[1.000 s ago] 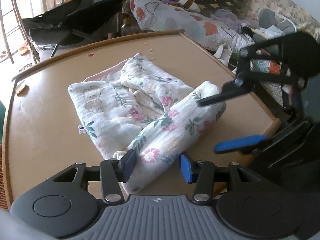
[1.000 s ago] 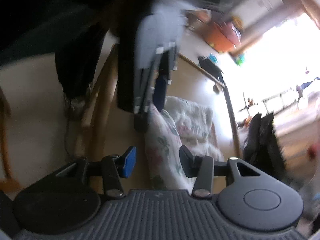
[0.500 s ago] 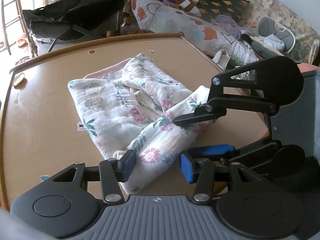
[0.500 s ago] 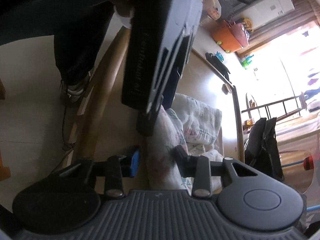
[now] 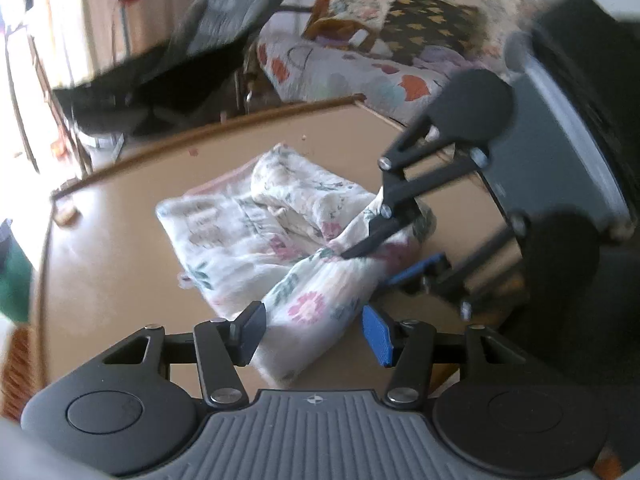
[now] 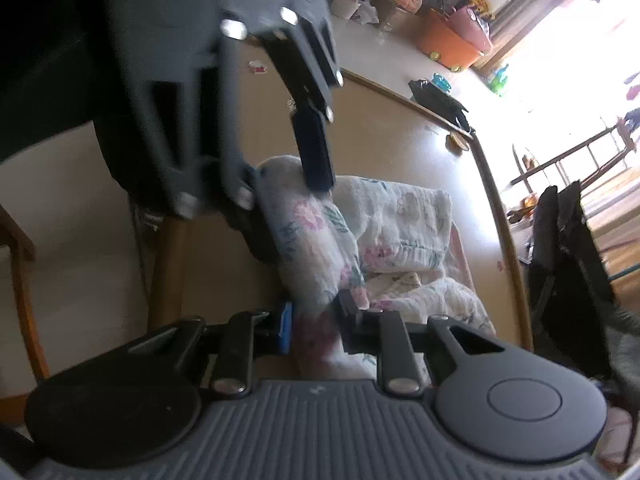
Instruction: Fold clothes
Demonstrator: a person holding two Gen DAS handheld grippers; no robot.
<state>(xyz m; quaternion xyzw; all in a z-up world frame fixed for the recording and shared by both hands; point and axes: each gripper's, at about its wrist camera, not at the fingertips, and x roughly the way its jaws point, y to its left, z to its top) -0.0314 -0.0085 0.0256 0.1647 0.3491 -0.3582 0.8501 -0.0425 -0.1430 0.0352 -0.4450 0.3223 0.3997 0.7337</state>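
A white floral garment [image 5: 240, 232] lies crumpled on the tan wooden table [image 5: 112, 264], with one long rolled fold running towards the near edge. My left gripper [image 5: 314, 334] straddles the near end of that fold; its jaws are opening, the cloth is between them, and a gap shows at the blue pad. My right gripper [image 6: 316, 320] is closing and its pads pinch the other end of the same fold [image 6: 316, 248]. In the left wrist view the right gripper [image 5: 372, 266] comes in from the right, biting the cloth. In the right wrist view the left gripper [image 6: 294, 216] hangs over the fold's far end.
The table's raised rim [image 5: 224, 128] curves round the back. Behind it stand a dark folding chair [image 5: 200, 52] and a sofa with a patterned quilt [image 5: 340, 72]. A small brown object [image 5: 66, 214] lies at the table's left edge. An orange tub [image 6: 448, 44] sits on the floor.
My right gripper moved in over the rolled fold and closed its jaws onto it. My left gripper's jaws widened a little and its view tilted and shifted.
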